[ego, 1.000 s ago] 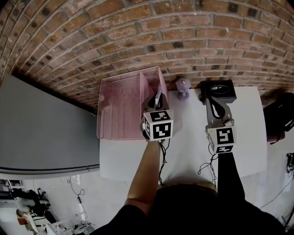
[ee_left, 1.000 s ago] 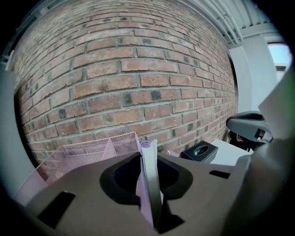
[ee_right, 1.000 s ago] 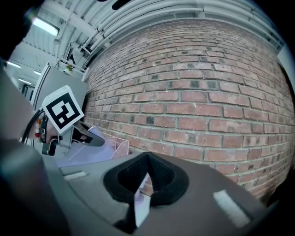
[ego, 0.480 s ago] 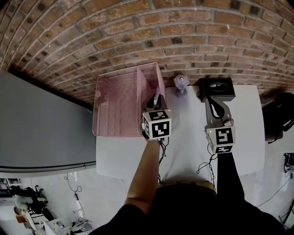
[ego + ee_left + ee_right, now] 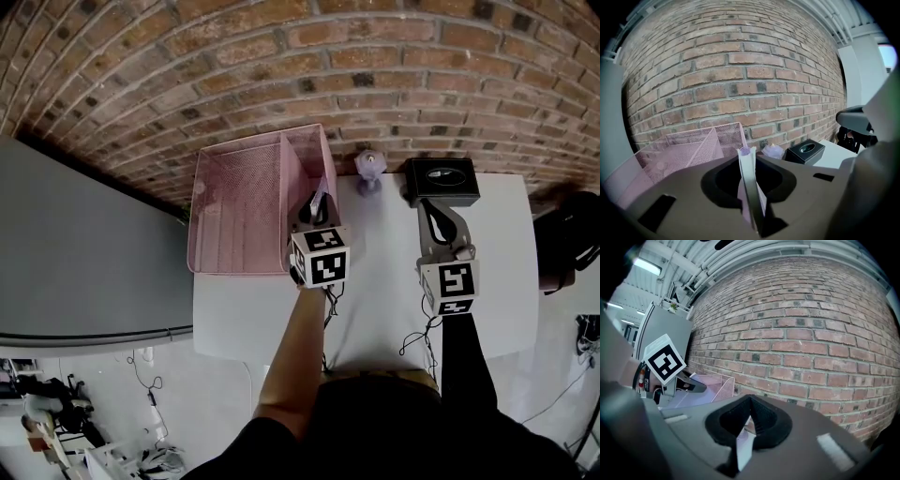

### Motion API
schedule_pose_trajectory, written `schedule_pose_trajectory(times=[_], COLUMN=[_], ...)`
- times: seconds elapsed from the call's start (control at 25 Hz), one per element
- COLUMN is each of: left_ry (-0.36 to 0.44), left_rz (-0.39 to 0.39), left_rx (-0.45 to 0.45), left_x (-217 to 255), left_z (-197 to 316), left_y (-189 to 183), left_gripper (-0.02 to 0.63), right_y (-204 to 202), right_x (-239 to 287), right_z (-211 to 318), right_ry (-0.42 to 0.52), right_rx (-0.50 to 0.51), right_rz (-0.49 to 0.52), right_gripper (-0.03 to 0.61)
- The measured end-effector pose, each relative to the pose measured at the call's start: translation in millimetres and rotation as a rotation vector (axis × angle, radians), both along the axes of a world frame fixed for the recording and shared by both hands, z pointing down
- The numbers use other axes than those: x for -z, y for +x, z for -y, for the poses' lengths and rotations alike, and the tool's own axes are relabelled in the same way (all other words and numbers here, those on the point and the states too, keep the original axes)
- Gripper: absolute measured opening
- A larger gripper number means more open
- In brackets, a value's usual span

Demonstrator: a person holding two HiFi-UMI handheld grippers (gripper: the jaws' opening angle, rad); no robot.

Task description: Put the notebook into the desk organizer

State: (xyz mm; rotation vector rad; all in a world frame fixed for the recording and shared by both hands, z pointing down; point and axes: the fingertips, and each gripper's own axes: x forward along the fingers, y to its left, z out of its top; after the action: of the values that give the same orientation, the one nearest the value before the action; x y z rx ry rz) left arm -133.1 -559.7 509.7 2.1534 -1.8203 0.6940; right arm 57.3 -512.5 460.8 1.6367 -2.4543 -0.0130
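A pink mesh desk organizer stands on the white table against the brick wall. My left gripper is shut on a thin pale-lilac notebook, held upright and edge-on over the near end of the organizer's narrow right compartment. In the left gripper view the notebook stands between the jaws with its purple binding on top, and the organizer lies ahead to the left. My right gripper hovers over the table in front of a black box, its jaws a narrow gap apart with nothing between them.
A black box sits at the back right by the wall. A small purple ornament stands between it and the organizer. The table's left edge runs just under the organizer. The floor drops away beyond the near edge.
The head view has drifted slightly. The left gripper with the notebook and the right gripper stay almost where they were.
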Motion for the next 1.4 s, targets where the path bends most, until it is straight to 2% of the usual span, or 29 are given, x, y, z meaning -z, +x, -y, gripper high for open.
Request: schedule_pose_trajectory(times=[0.36, 1.16, 1.2, 1.32, 1.4], left_ry=[0.0, 0.007, 0.011, 0.017, 0.022], left_rz=[0.036, 0.091, 0.093, 0.105, 0.103], left_rx=[0.005, 0.04, 0.04, 0.03, 0.027], left_x=[-2.9, -1.0, -0.7, -1.2, -0.5], left_z=[-15.1, -49.4, -50.7, -55.6, -59.7], left_y=[-2.7, 0.7, 2.1, 8.4, 11.5], left_gripper=[0.081, 0.089, 0.101, 0.197, 0.226], right_y=[-9.1, -13.8, -12.7, -8.6, -6.3], right_x=[-3.4, 12.0, 12.3, 13.7, 14.8], right_z=[-6.4, -24.5, -25.5, -28.8, -31.6], right_ry=[-0.019, 0.03, 0.032, 0.036, 0.037], right_rx=[0.026, 0.085, 0.088, 0.094, 0.1], right_rz=[0.0, 0.026, 0.028, 0.035, 0.039], right_gripper=[0.0, 0.0, 0.0, 0.0, 0.0])
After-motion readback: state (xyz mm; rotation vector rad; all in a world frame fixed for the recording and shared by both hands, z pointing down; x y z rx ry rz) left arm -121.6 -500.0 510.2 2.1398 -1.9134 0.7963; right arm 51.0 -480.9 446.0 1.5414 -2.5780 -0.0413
